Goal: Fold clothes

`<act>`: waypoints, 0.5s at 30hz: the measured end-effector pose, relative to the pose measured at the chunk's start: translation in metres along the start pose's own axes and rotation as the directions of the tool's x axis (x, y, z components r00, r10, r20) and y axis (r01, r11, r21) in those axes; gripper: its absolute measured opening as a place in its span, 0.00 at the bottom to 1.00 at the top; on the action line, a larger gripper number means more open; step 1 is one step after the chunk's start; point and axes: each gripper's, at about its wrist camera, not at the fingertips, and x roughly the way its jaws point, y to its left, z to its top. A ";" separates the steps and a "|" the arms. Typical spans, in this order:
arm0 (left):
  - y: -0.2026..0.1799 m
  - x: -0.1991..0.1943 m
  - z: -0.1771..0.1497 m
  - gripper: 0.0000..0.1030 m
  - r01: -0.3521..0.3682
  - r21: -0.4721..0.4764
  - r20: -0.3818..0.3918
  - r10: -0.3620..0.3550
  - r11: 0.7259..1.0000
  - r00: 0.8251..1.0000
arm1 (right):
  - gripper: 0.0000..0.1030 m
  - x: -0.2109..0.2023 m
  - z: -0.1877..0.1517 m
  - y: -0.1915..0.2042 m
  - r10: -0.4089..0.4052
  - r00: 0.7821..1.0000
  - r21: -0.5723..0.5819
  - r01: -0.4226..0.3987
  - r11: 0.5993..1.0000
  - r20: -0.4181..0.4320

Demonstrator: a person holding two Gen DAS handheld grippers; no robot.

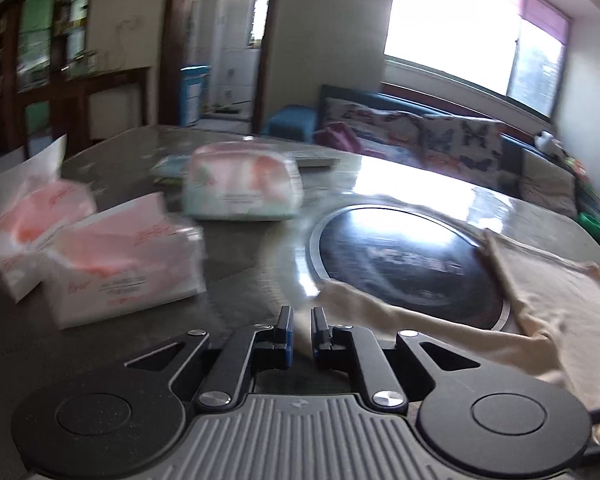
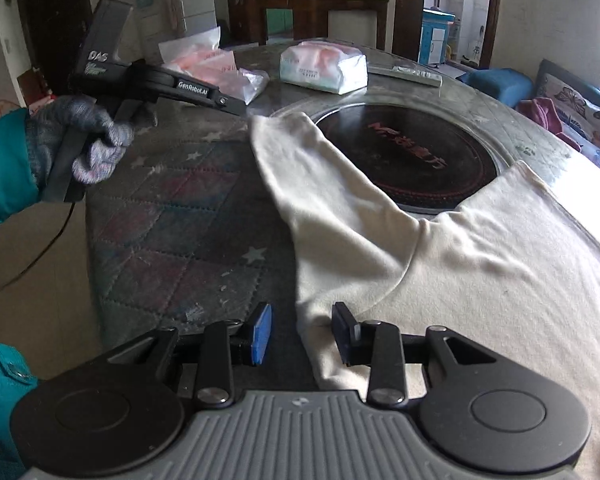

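Left gripper (image 1: 300, 326) pinches the cuff of the shirt (image 2: 480, 264) at lower centre; right gripper (image 2: 302, 330) straddles its edge, jaws apart. Risk: the cuff may slip out if pulled.

A cream long-sleeved garment (image 2: 500, 272) lies spread flat on the round surface (image 2: 180, 216). Its body covers the right side. One sleeve (image 2: 320, 184) stretches out to the left, across the edge of the dark round inset (image 2: 412, 160), its cuff lying flat.
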 end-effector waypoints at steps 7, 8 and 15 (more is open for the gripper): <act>-0.037 0.035 0.000 0.09 0.069 0.066 -0.068 -0.064 0.995 0.996 | 0.33 0.002 -0.001 -0.002 0.002 1.000 0.020 -0.002 1.000 -0.009; -0.036 0.039 0.001 0.09 0.062 0.072 -0.072 -0.056 0.995 0.996 | 0.33 0.002 -0.001 -0.001 0.005 1.000 0.011 -0.004 1.000 -0.013; -0.034 0.056 0.004 0.09 0.011 0.154 -0.077 0.001 0.988 0.997 | 0.33 0.002 0.007 -0.002 0.011 1.000 -0.018 -0.011 1.000 -0.003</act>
